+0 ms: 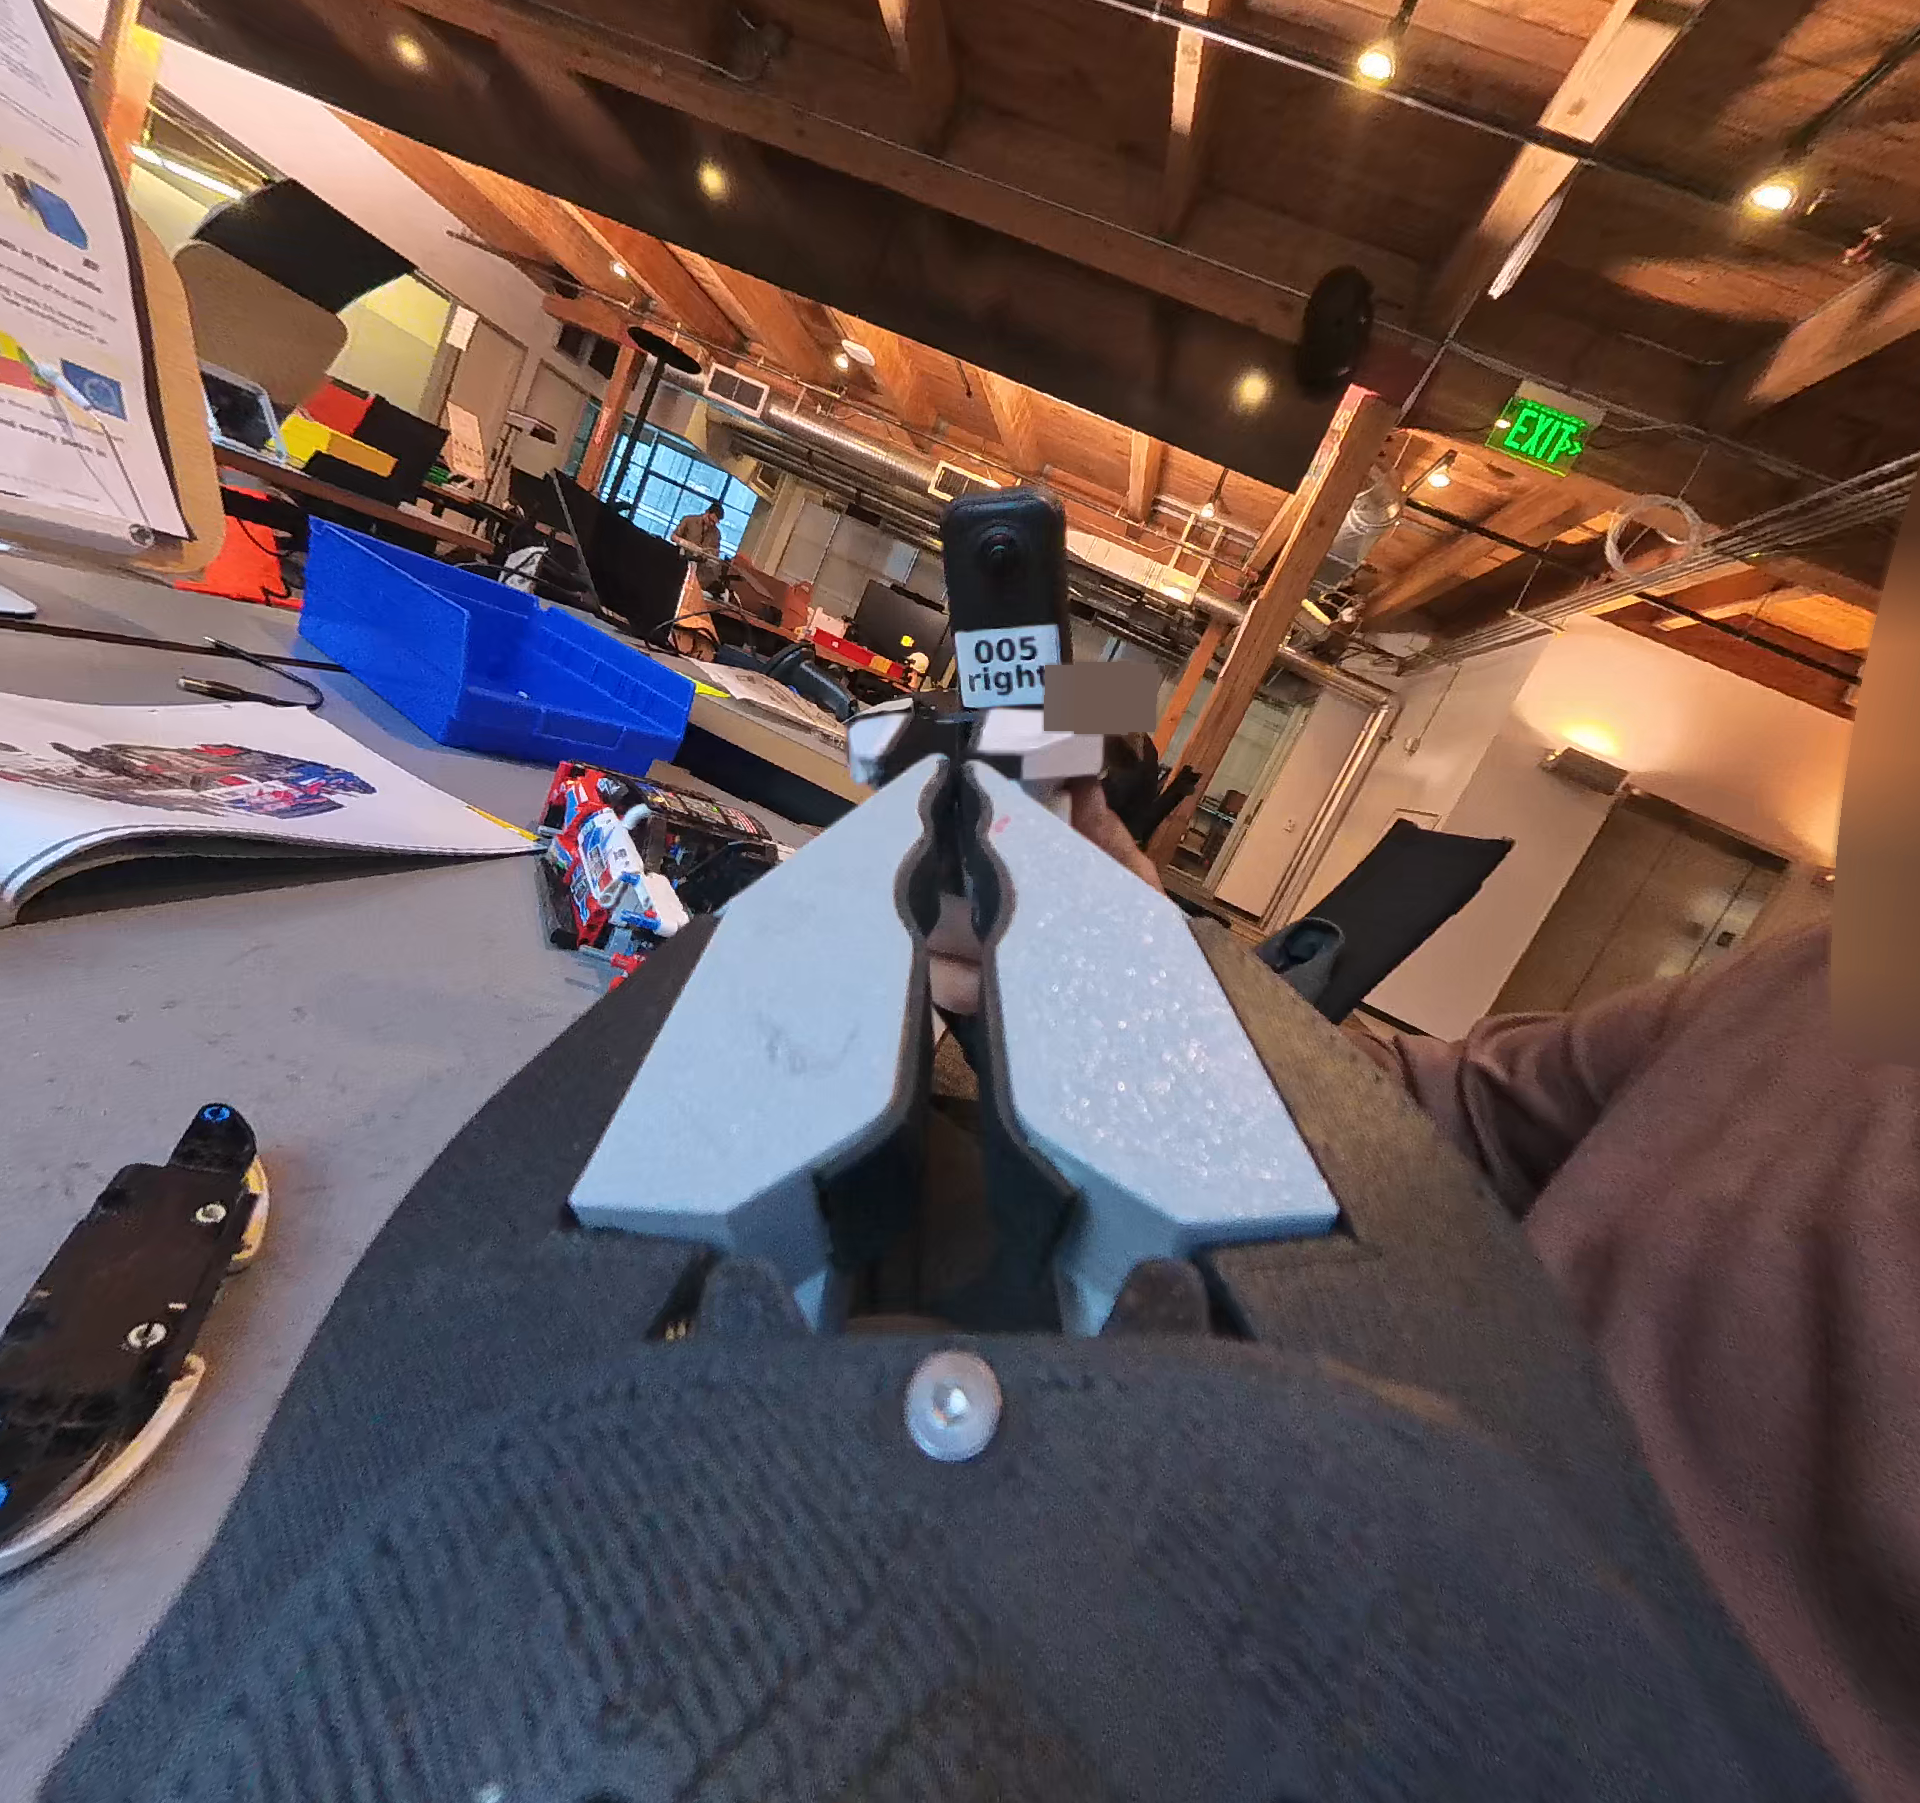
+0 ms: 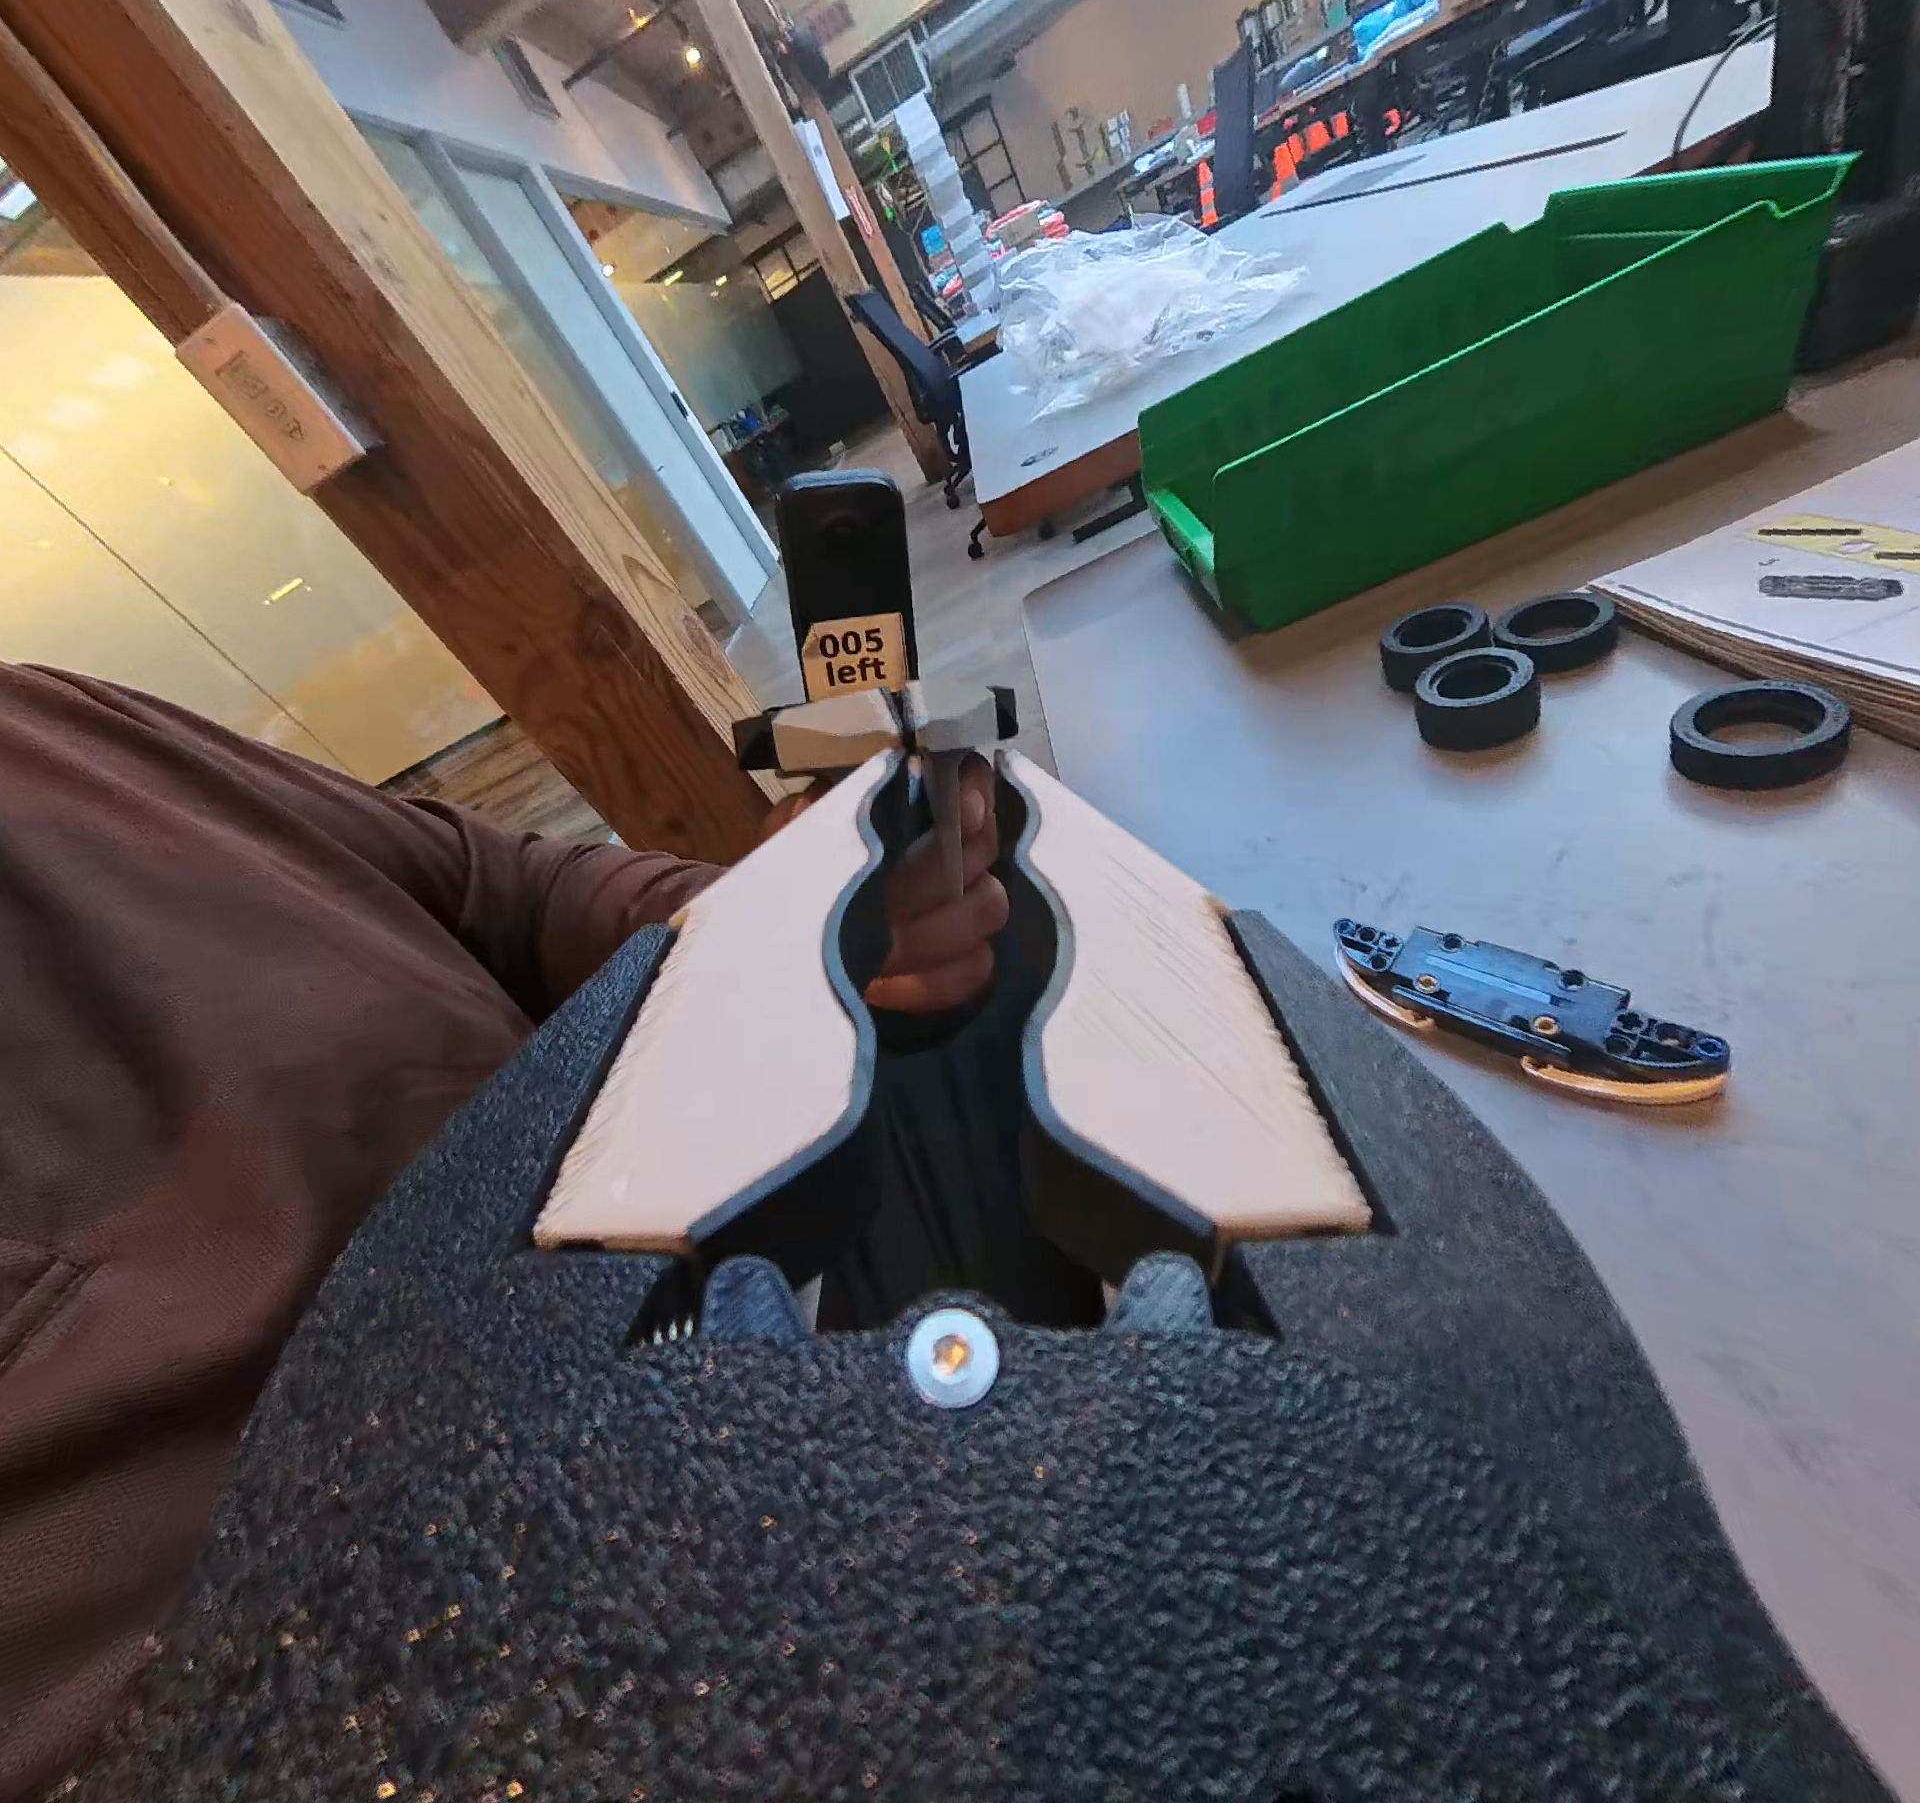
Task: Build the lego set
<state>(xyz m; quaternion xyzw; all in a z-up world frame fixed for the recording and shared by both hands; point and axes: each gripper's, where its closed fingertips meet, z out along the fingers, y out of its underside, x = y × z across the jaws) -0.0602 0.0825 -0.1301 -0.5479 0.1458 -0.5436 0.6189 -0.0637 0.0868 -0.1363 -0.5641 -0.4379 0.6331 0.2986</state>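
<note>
My left gripper (image 1: pixel 954 782) is raised off the table with its grey fingers closed together. My right gripper (image 2: pixel 951 766) faces it tip to tip, its tan fingers a narrow gap apart. Each shows head-on in the other's view: the right one (image 1: pixel 956 735), the left one (image 2: pixel 904 719). I cannot tell whether a small piece sits between the tips. A long black Lego piece with a white curved underside (image 1: pixel 114 1306) lies on the table, also in the right wrist view (image 2: pixel 1527 1015). Several black tyres (image 2: pixel 1475 688) lie loose. A partly built red, white and blue Lego car (image 1: pixel 623 849) stands further off.
An open instruction booklet (image 1: pixel 208 797) lies on the grey table (image 1: pixel 312 1005), also seen in the right wrist view (image 2: pixel 1787 590). A blue bin (image 1: pixel 488 662) and a green bin (image 2: pixel 1455 403) stand at the back. Clear plastic bags (image 2: pixel 1122 299) lie on another table. A person's brown sleeve (image 2: pixel 260 1026) is close by. The tips of both grippers are at nearly the same place.
</note>
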